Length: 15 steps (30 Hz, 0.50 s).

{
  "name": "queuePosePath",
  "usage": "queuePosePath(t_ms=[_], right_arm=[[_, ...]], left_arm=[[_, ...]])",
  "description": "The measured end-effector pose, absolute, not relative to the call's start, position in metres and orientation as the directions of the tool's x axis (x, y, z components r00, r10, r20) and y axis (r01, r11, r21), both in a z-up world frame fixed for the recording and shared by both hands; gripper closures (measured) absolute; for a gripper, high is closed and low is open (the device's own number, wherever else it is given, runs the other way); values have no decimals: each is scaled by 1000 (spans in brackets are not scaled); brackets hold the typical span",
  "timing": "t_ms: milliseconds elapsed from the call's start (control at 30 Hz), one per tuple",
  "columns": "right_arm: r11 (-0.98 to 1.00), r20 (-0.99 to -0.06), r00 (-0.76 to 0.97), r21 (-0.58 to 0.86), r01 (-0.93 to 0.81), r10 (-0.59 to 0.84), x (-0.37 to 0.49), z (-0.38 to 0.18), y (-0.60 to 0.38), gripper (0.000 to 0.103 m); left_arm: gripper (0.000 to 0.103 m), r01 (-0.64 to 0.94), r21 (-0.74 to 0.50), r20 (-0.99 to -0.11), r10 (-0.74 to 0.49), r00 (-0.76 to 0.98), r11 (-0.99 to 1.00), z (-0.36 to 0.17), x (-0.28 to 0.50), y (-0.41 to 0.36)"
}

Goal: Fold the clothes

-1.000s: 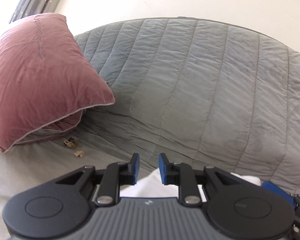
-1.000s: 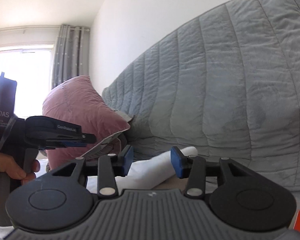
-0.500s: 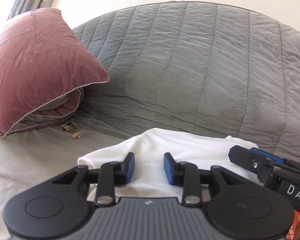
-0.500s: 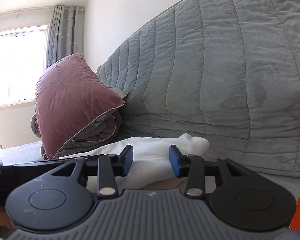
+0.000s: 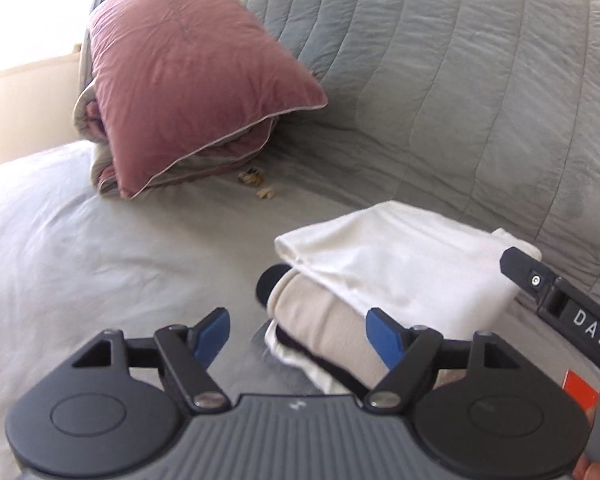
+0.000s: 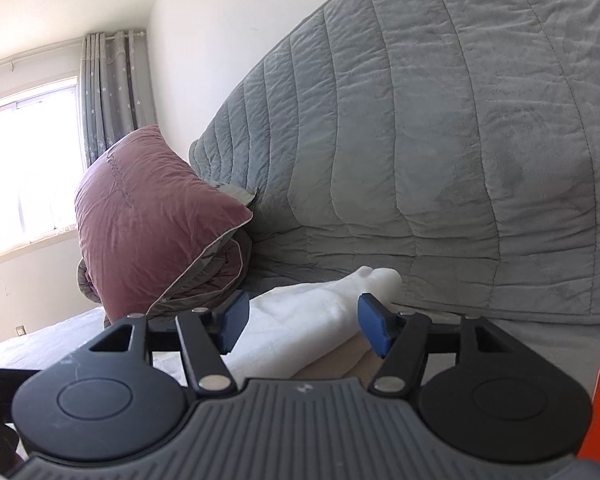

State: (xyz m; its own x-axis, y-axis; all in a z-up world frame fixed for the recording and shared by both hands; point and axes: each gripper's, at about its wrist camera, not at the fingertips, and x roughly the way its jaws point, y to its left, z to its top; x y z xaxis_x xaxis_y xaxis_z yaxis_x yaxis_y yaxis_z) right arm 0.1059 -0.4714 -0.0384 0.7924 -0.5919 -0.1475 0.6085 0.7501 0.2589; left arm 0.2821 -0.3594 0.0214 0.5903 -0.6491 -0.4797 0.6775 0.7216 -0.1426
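Both the left gripper (image 5: 298, 334) and right gripper (image 6: 304, 328) are wide open, holding nothing, with the folded white garment (image 5: 396, 264) at 1 o'clock of the left one.

The left tongs (image 5: 298, 334) stand wide open above the bed (image 5: 100, 264), their blue fingertips (image 5: 212, 330) holding nothing. Between and just beyond them sits a stack of folded clothes (image 5: 380, 292): a white piece (image 5: 404, 256) on top, a beige piece (image 5: 320, 320) under it, with dark cloth peeking out at the near left edge. On the right the other tongs (image 5: 520, 266) reach in to the stack's far right corner. Far left, a mauve pillow (image 5: 196, 76) leans on a folded quilt beside the grey quilted cover (image 5: 460, 80). Small tan bits (image 5: 258, 184) lie near the pillow.
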Motion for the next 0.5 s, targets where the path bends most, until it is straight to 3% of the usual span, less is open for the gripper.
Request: queuePosePath(t_ms=[100, 133, 267, 500], right_arm=[[774, -206, 804, 218, 594, -559, 94, -19, -463, 30], [780, -219, 805, 207, 590, -551, 90, -11, -461, 25], [806, -264, 815, 173, 566, -516, 71, 15, -453, 23], [851, -339, 829, 125, 509, -446, 38, 36, -442, 3]], left_arm=[[26, 631, -145, -529, -599, 601, 762, 38, 269, -347], [24, 616, -145, -545, -582, 604, 775, 44, 265, -342], [14, 550, -140, -608, -510, 608, 823, 66, 247, -325], [1, 498, -70, -638, -423, 643, 864, 91, 198, -321]])
